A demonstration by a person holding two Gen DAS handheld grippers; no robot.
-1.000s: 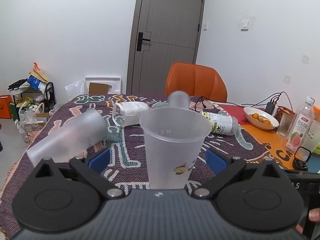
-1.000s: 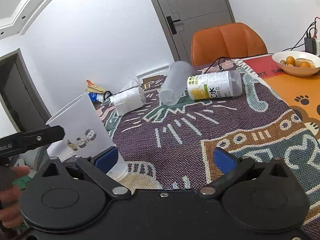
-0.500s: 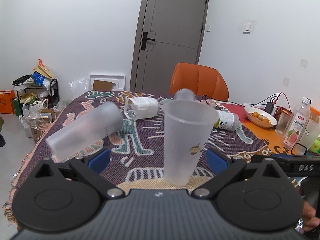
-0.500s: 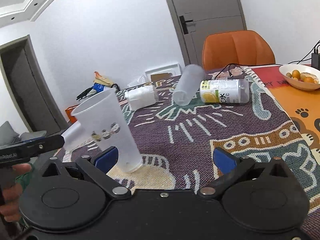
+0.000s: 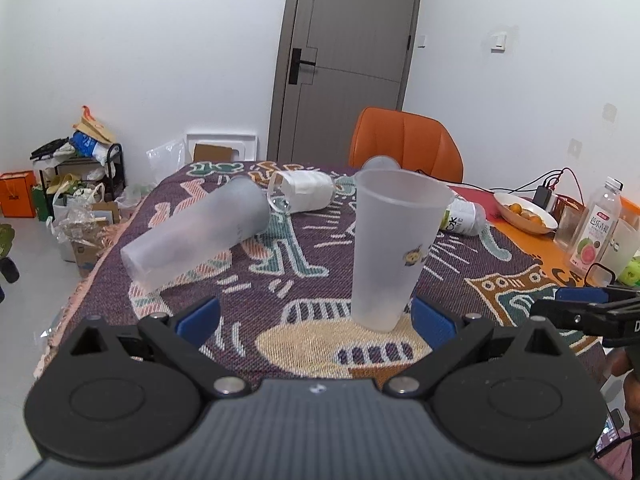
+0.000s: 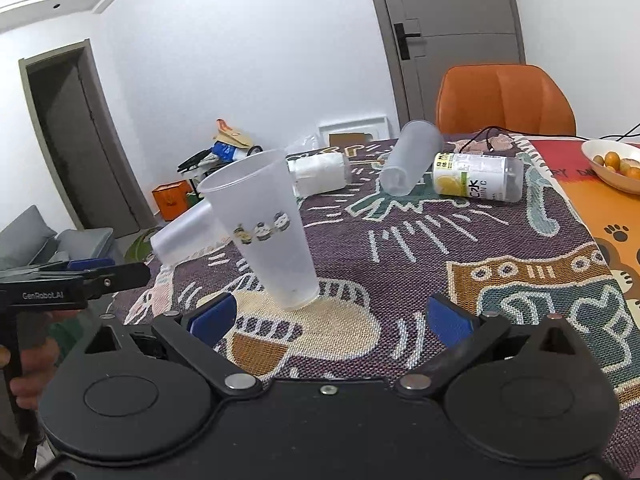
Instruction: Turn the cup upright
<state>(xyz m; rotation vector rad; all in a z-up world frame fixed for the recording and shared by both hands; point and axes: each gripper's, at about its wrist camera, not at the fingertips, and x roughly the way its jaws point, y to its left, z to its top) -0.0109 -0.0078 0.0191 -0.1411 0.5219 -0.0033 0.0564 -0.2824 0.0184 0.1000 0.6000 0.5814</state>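
Note:
A frosted plastic cup with small cartoon figures (image 5: 390, 248) stands upright, mouth up, on the patterned tablecloth; it also shows in the right wrist view (image 6: 266, 228). My left gripper (image 5: 316, 320) is open and empty, drawn back from the cup, which is near its right finger. My right gripper (image 6: 328, 318) is open and empty, just short of the cup. A second frosted cup (image 5: 200, 232) lies on its side at the left. A third frosted cup (image 6: 410, 158) lies on its side at the back.
A paper-wrapped glass (image 5: 304, 194) and a clear drink bottle (image 6: 478, 176) lie on the cloth at the back. A bowl of oranges (image 5: 524, 218), a guava drink bottle (image 5: 596, 228) and cables are at the right. An orange chair (image 5: 404, 140) stands behind the table.
Both grippers have drawn back and risen from the upright cup, which now stands free and looks smaller. The cup has not moved on the cloth.

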